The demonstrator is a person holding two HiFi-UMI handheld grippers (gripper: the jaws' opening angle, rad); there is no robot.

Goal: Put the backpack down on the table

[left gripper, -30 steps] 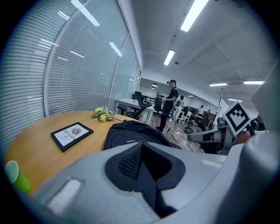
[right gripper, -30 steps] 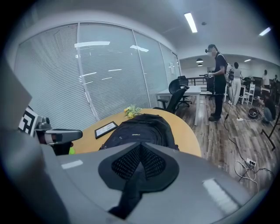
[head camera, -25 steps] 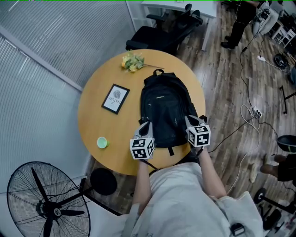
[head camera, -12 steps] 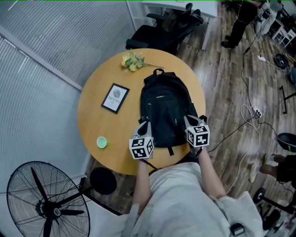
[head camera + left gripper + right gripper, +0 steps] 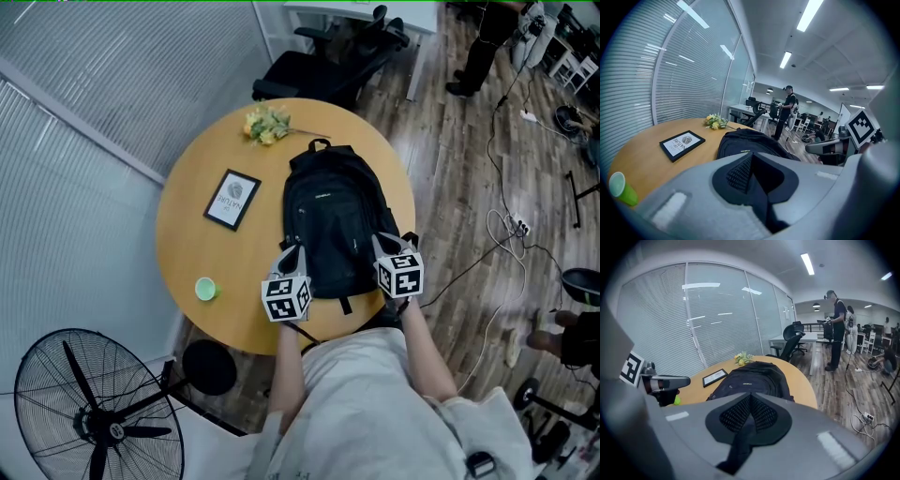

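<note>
Round wooden tabletop, seen from above, beside a wall of window blinds. It carries four things:

- One black backpack lies flat on the right half, its base at the near edge and its carry handle toward the far edge.
- One framed picture lies left of the backpack, apart from it.
- One green cup stands near the near-left edge.
- One bunch of yellow flowers rests at the far edge.

Two tools meet the backpack's base. The left hand-held gripper is closed on a black strap. The right hand-held gripper is closed on a second strap. One pedestal fan stands on the floor, lower left.
</note>
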